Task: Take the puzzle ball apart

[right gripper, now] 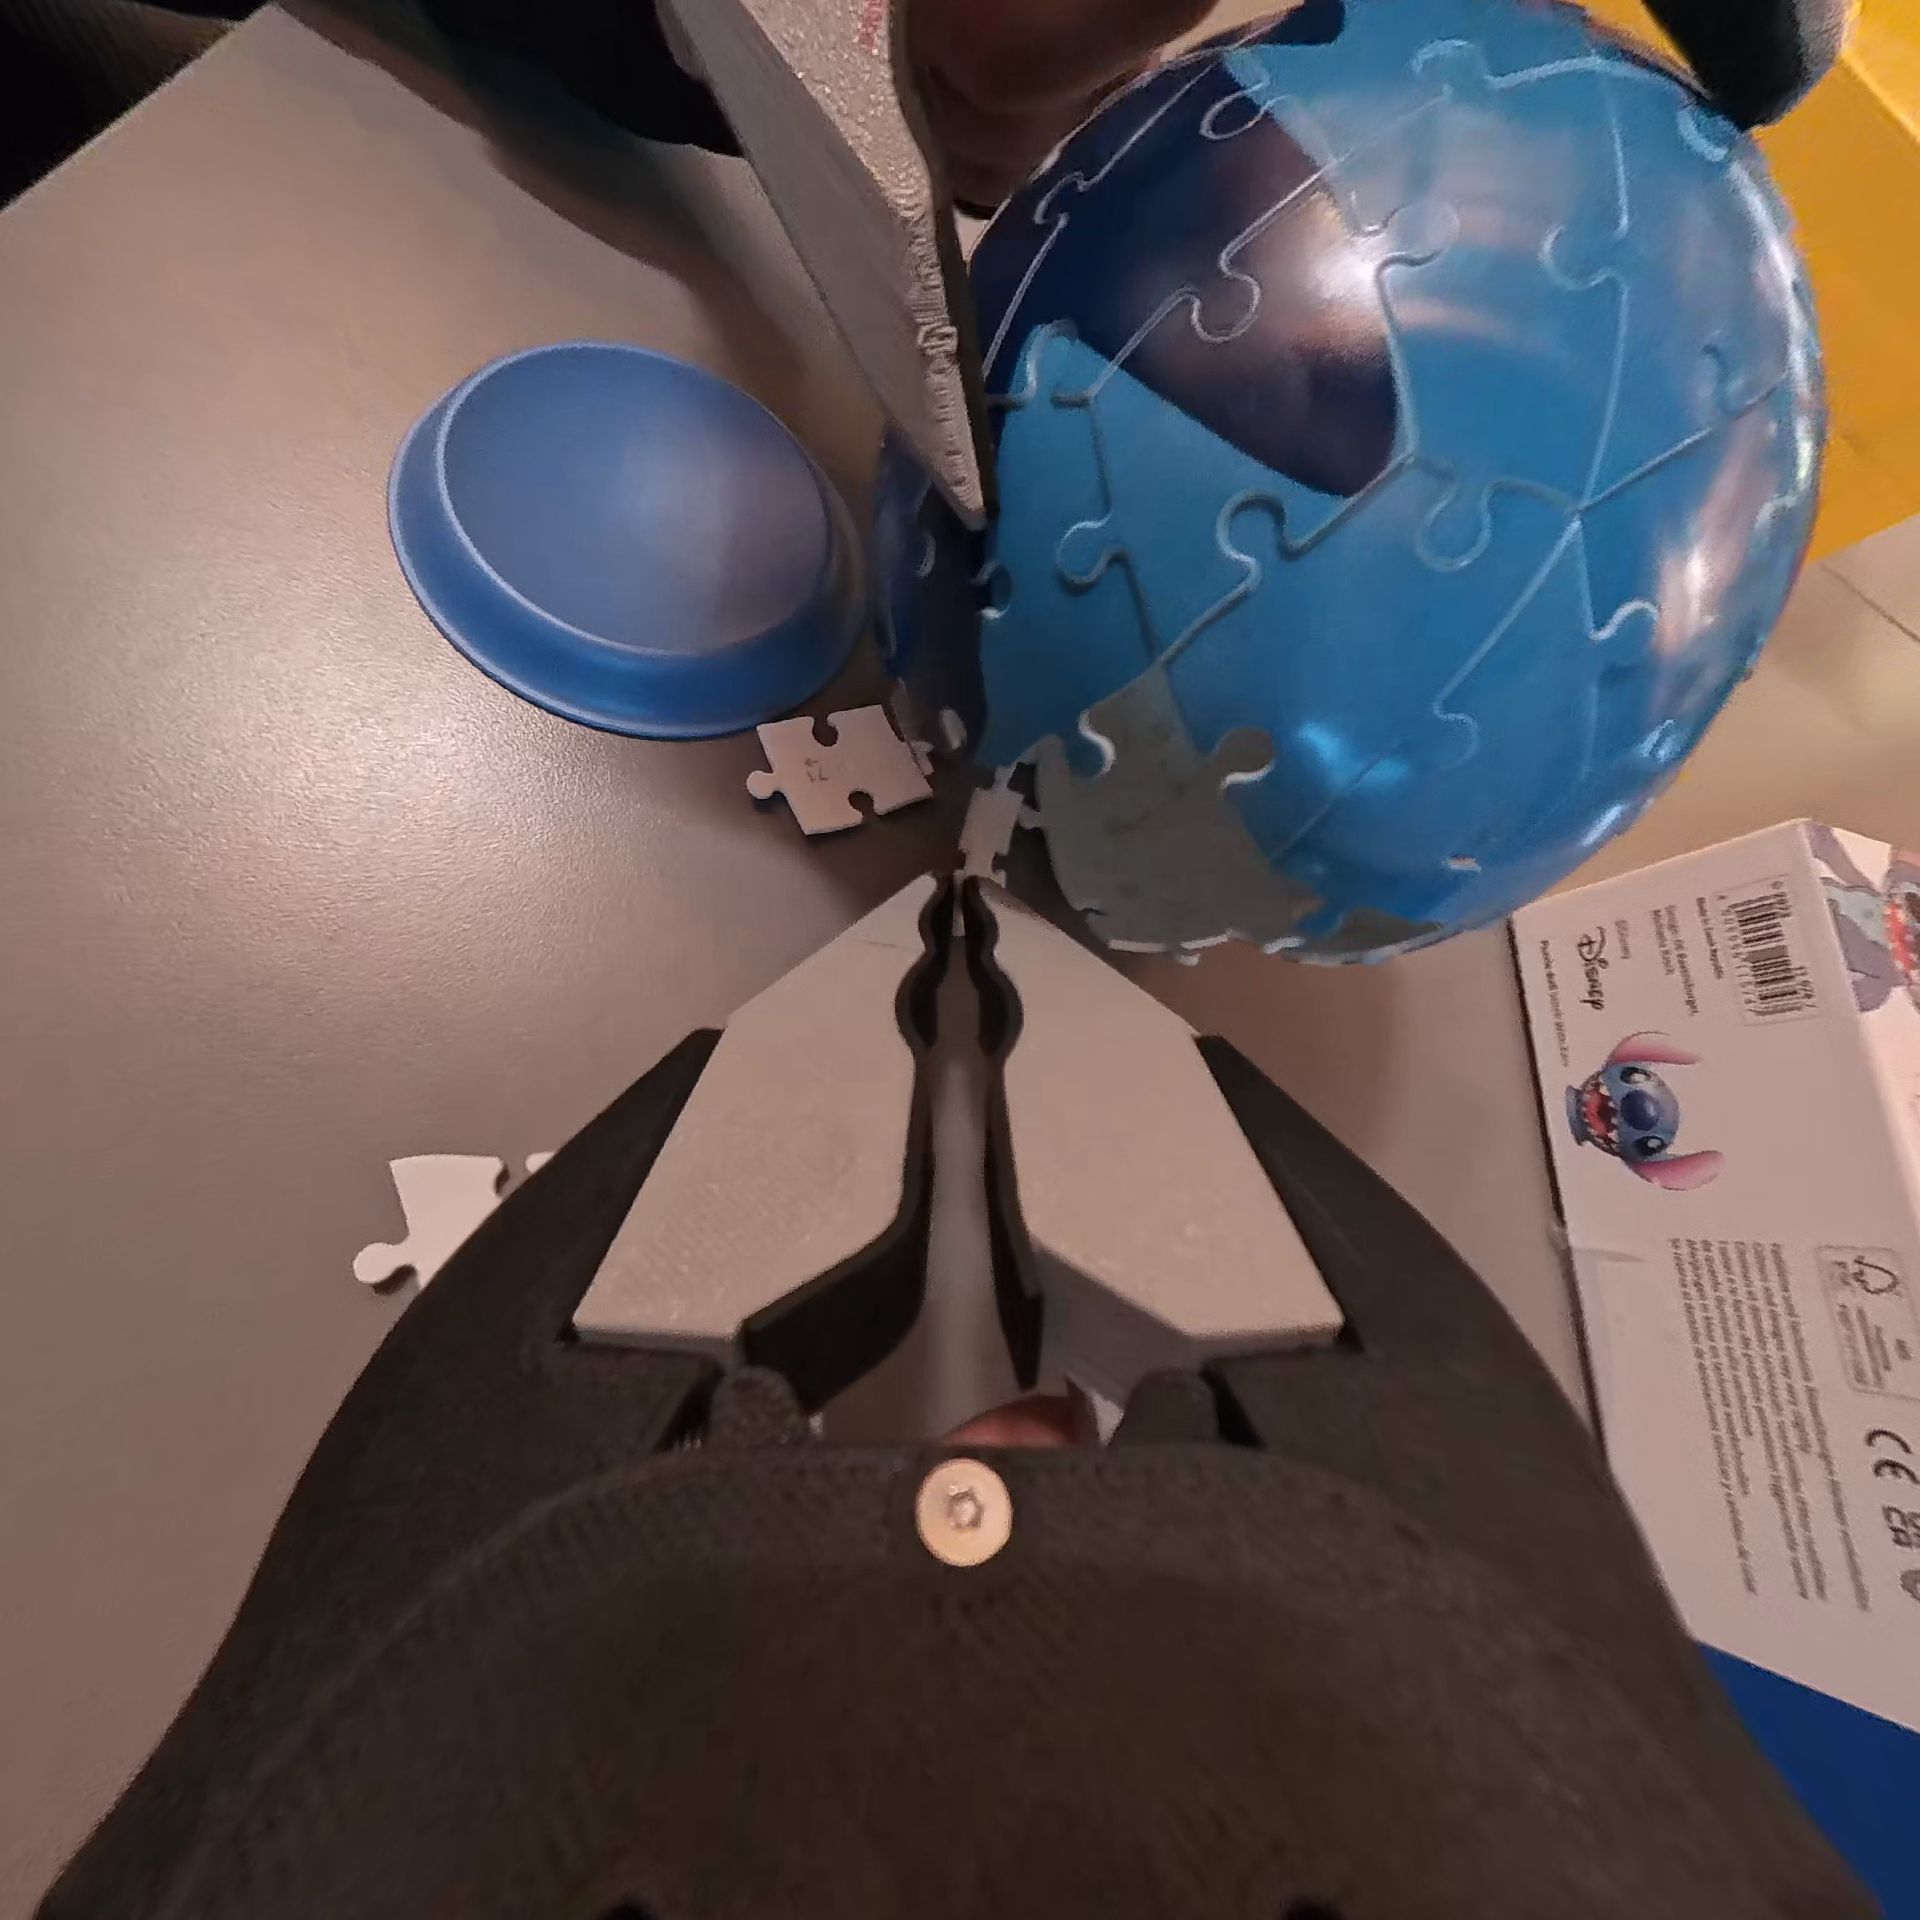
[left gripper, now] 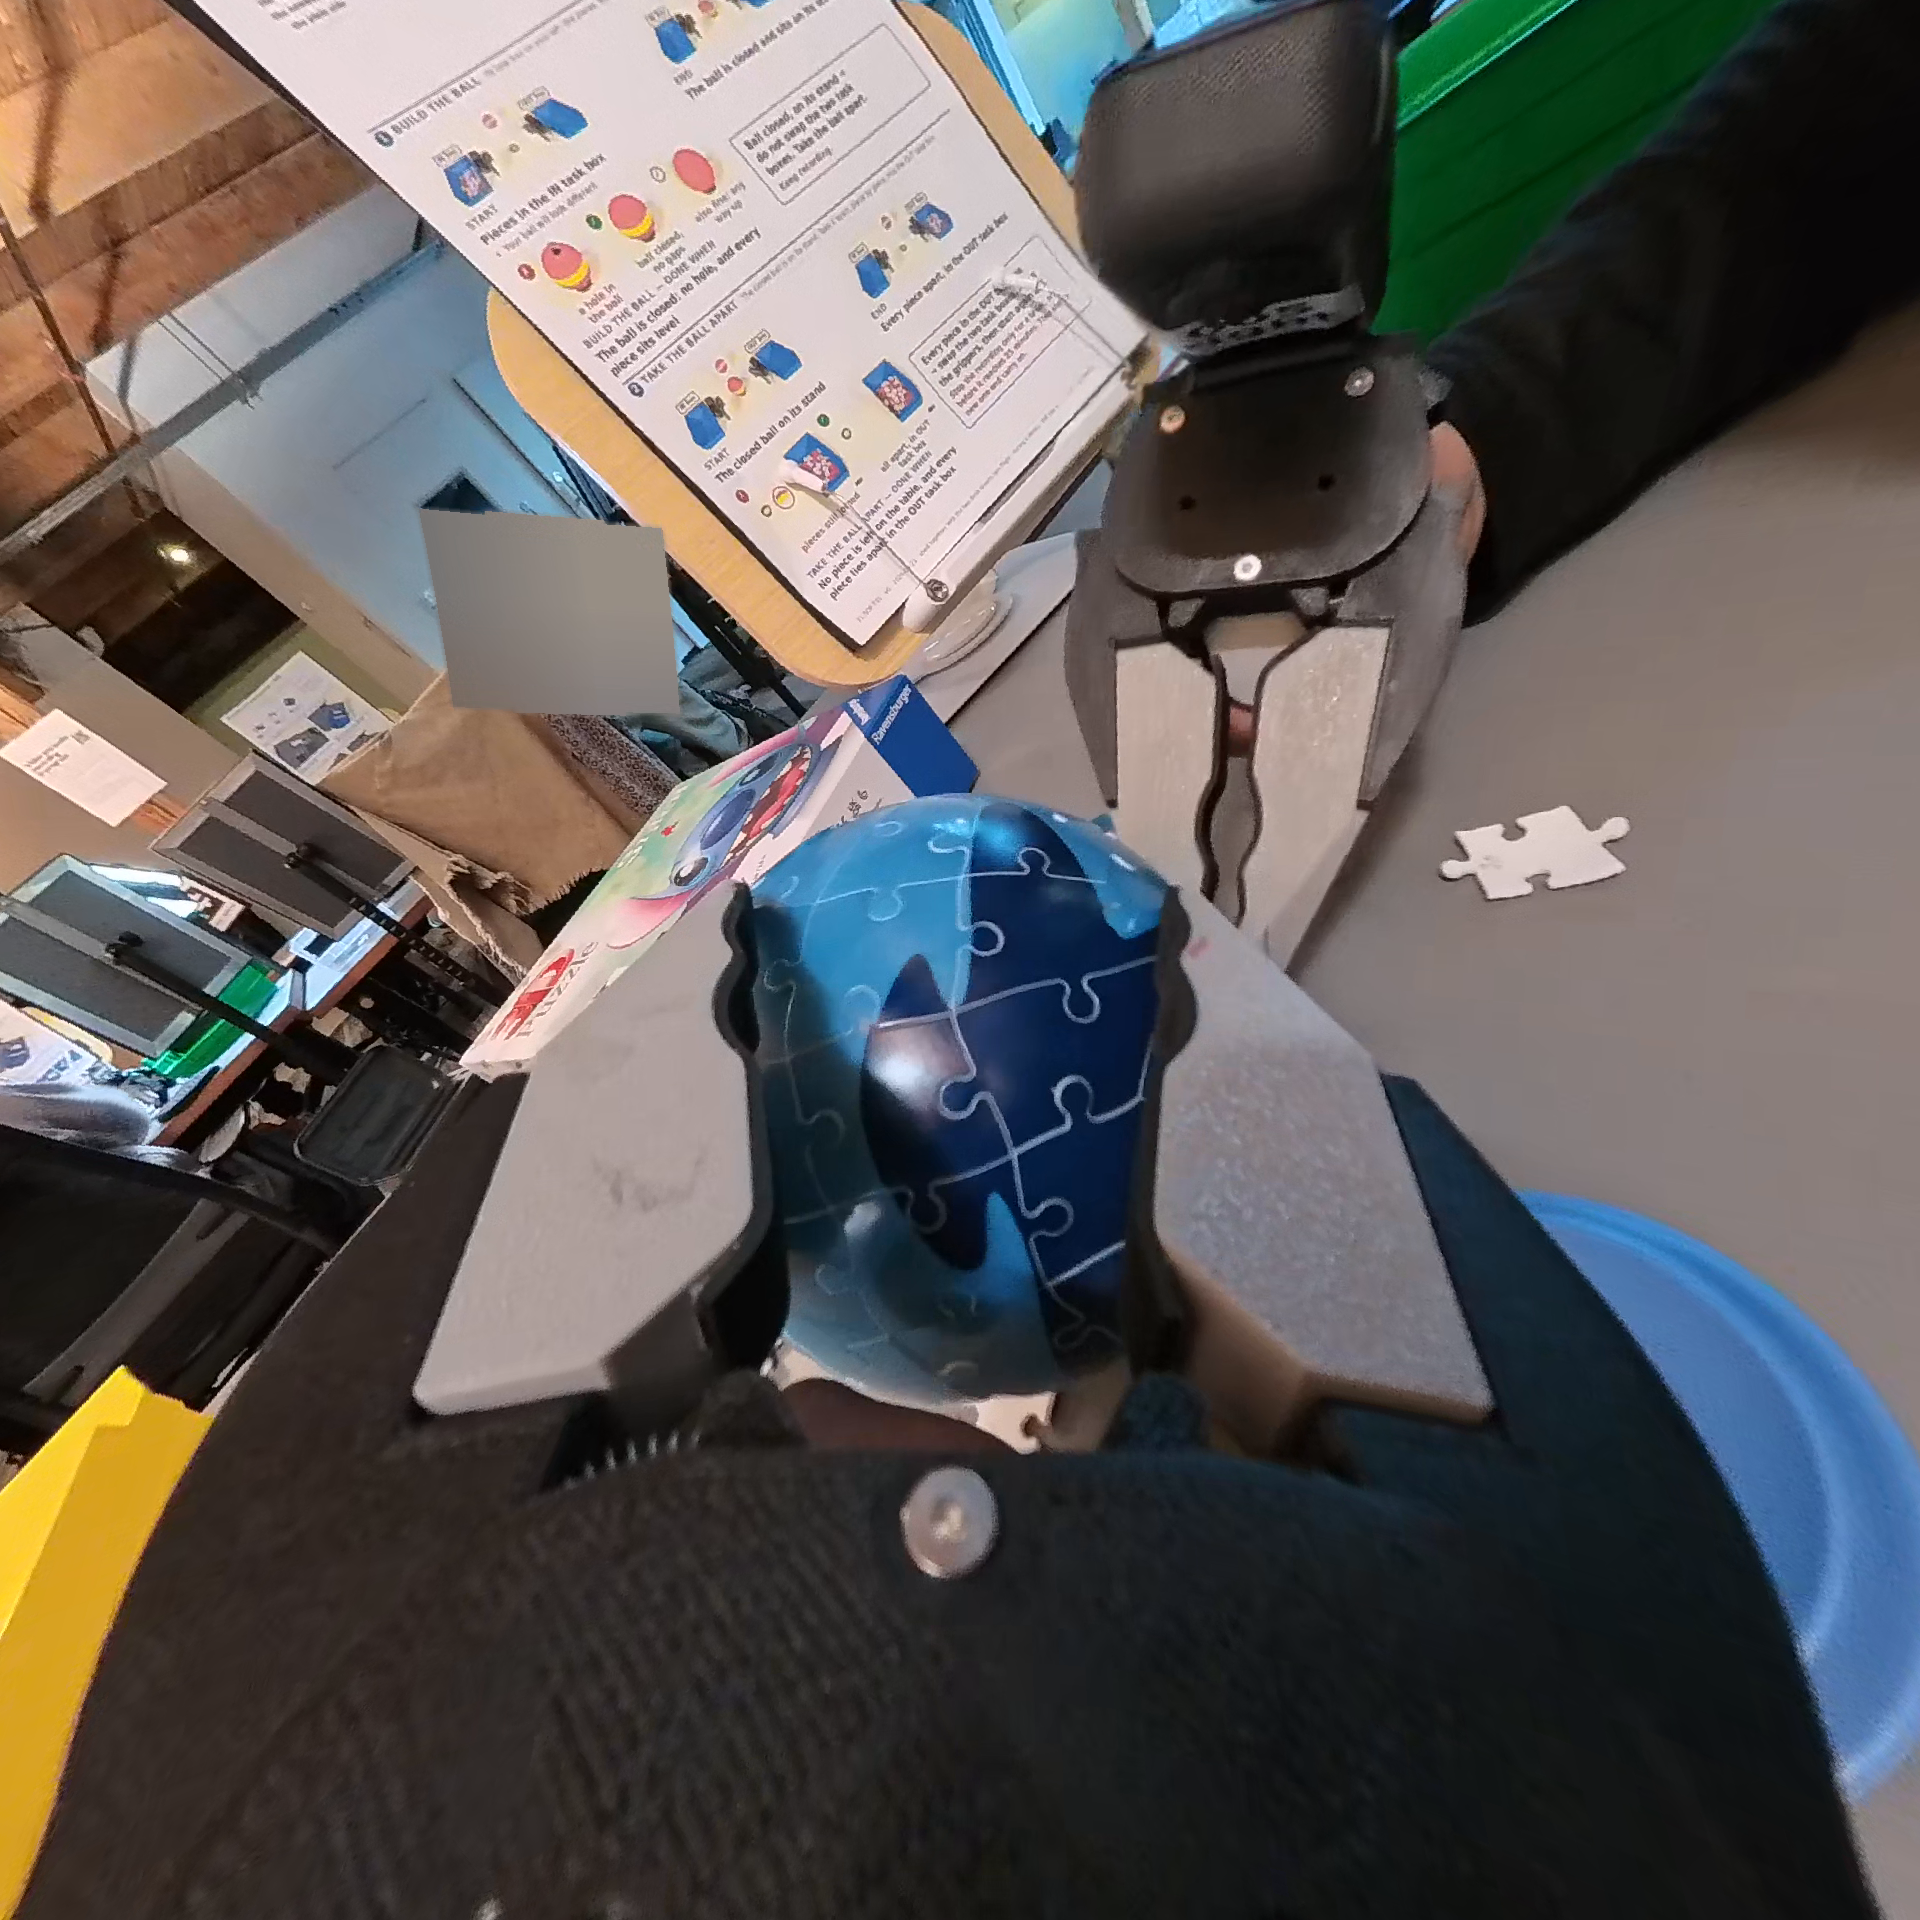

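The blue puzzle ball [left gripper: 966, 1091] is clamped between the fingers of my left gripper [left gripper: 956, 914] and held above the grey table. In the right wrist view the ball [right gripper: 1455, 499] has a gap [right gripper: 1143, 831] at its lower edge that shows the grey inside. My right gripper [right gripper: 961, 888] is shut on a small white puzzle piece [right gripper: 992, 826], seen edge-on right at that gap. It also shows in the left wrist view [left gripper: 1231, 894], shut, just beyond the ball. Two loose white pieces [right gripper: 831, 779] [right gripper: 436, 1216] lie on the table.
The blue ball stand [right gripper: 623, 551] sits on the table [right gripper: 260, 727] beside the ball. The puzzle box [right gripper: 1714, 1195] lies to the right. An instruction sheet on a holder [left gripper: 779, 312] stands behind. A yellow bin [left gripper: 62, 1558] and a green bin [left gripper: 1538, 156] are at the edges. One loose piece [left gripper: 1532, 852] also shows in the left wrist view.
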Action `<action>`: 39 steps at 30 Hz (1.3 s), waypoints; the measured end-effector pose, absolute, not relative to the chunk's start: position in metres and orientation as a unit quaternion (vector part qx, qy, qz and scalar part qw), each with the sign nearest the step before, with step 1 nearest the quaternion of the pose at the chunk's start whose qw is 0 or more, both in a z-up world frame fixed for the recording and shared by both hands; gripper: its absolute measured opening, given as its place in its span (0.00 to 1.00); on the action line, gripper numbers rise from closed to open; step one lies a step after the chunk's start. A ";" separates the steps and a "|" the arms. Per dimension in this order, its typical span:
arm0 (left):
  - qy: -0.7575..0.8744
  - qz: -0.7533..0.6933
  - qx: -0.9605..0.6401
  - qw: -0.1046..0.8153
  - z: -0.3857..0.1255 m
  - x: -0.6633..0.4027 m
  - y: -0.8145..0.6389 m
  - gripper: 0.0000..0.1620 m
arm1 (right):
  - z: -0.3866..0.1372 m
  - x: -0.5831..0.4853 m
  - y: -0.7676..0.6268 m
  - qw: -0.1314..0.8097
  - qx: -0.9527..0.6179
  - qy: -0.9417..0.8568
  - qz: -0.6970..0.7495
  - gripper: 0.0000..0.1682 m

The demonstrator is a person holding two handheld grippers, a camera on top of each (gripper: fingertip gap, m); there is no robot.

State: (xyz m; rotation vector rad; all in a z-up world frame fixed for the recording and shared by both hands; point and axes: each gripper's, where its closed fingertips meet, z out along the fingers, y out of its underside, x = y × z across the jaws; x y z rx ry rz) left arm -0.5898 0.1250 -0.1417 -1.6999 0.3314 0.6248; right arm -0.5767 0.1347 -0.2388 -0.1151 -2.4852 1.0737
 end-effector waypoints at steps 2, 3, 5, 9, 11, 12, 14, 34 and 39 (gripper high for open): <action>0.143 0.271 -0.735 0.606 -0.142 -0.590 0.124 0.47 | -0.238 -0.578 0.137 0.233 -0.035 -0.894 0.380 0.00; 0.143 0.271 -0.734 0.606 -0.142 -0.591 0.123 0.47 | -0.236 -0.579 0.138 0.249 -0.028 -0.892 0.375 0.00; 0.143 0.268 -0.735 0.607 -0.142 -0.591 0.122 0.47 | -0.232 -0.578 0.137 0.294 0.005 -0.885 0.362 0.00; 0.147 0.256 -0.741 0.603 -0.142 -0.594 0.119 0.48 | -0.229 -0.575 0.135 0.432 0.115 -0.853 0.270 0.00; 0.153 0.247 -0.744 0.602 -0.142 -0.594 0.118 0.48 | -0.232 -0.572 0.131 0.461 0.147 -0.840 0.245 0.00; 0.156 0.242 -0.745 0.602 -0.142 -0.594 0.117 0.48 | -0.234 -0.571 0.128 0.459 0.152 -0.842 0.240 0.00; 0.160 0.235 -0.748 0.600 -0.142 -0.594 0.116 0.48 | -0.234 -0.572 0.126 0.460 0.155 -0.842 0.234 0.00; 0.230 0.262 -0.768 0.537 -0.146 -0.576 0.117 0.45 | -0.251 -0.586 0.119 0.481 0.140 -0.857 0.119 0.00; 0.235 0.258 -0.770 0.534 -0.146 -0.577 0.119 0.46 | -0.256 -0.587 0.119 0.476 0.133 -0.863 0.109 0.00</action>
